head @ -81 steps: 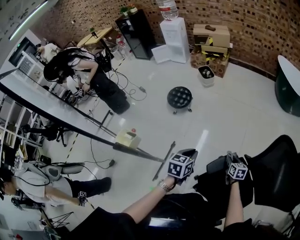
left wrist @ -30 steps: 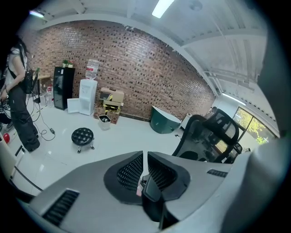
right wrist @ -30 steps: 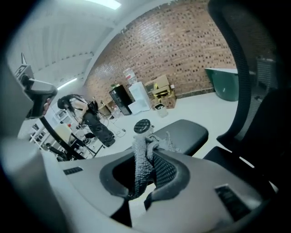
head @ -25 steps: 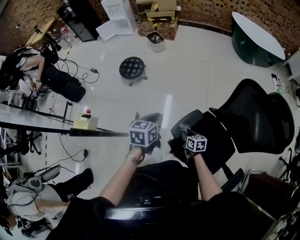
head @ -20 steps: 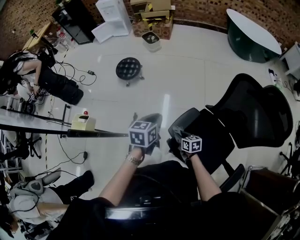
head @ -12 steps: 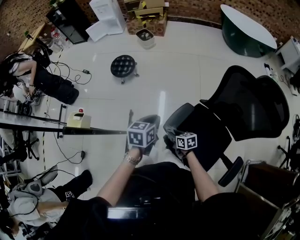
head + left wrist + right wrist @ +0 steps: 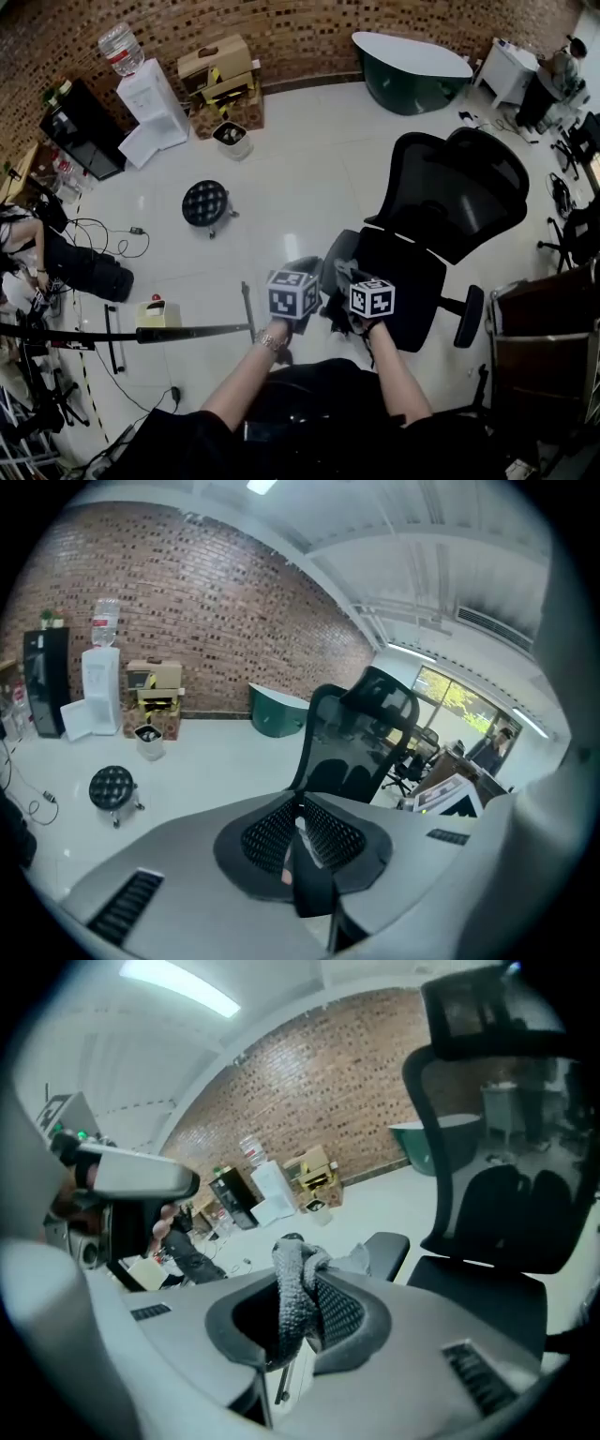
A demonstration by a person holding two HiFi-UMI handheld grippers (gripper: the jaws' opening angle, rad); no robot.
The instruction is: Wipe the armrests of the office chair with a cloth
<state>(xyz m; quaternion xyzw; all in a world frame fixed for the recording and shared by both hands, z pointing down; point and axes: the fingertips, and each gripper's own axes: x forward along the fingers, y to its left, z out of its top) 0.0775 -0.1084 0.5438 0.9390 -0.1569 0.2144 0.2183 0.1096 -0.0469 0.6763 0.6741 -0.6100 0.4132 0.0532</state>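
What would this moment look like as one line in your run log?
stage: facing office chair | right gripper: shut on cloth | left gripper: shut | near armrest: just beyond cloth, contact not seen

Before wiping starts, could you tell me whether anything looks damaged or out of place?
Nothing stands out. The office chair stands upright with both armrests in place, and the cloth is held in the right gripper.

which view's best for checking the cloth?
Right gripper view: the cloth sits dead centre, bunched between the jaws, which are shut on it. In the head view it can't be made out at the right gripper. The left gripper view doesn't show it.
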